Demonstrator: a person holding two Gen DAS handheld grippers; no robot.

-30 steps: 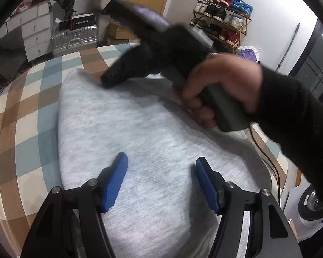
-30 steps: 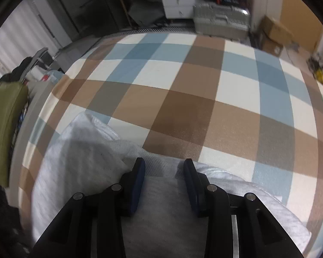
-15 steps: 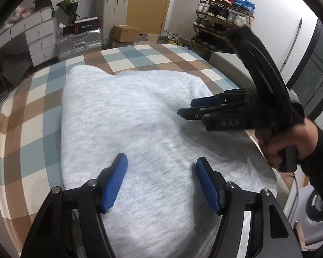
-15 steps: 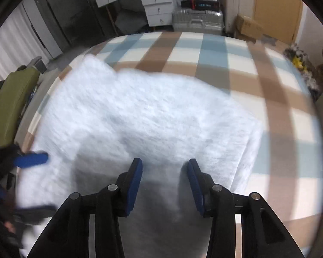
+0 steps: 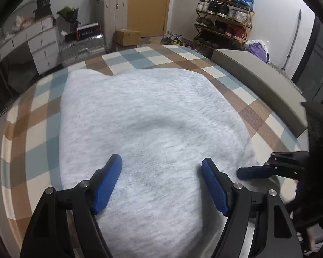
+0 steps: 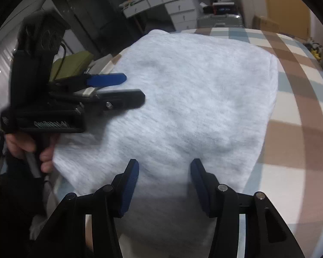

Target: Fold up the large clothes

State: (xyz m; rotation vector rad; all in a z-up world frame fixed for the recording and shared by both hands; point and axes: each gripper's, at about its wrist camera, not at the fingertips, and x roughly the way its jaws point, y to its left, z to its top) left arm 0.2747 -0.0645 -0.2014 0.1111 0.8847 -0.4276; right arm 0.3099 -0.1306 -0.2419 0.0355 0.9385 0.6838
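A light grey garment [image 5: 152,116] lies folded in a broad pad on the plaid bedcover [image 5: 32,133]. My left gripper [image 5: 161,172] hovers over its near part with the jaws opening; the cloth lies below them and nothing is pinched. In the right wrist view the same garment [image 6: 204,90] fills the middle. My right gripper [image 6: 164,172] hangs over its near edge, jaws also opening with nothing held. The left gripper [image 6: 132,89] shows there at the left, held by a hand [image 6: 30,146]. One blue finger [image 5: 252,172] of the right gripper shows at the right of the left wrist view.
The padded bed edge [image 5: 258,79] runs along the right. Beyond the bed stand a shoe rack [image 5: 224,17], a cardboard box [image 5: 127,36], a silver suitcase [image 5: 81,47] and white drawers [image 5: 38,45]. An olive cushion [image 6: 75,64] lies off the bed's left side.
The right gripper let go of the garment's far part and swept back to its near right edge. Both pairs of jaws now stand wider. The left gripper stayed in place.
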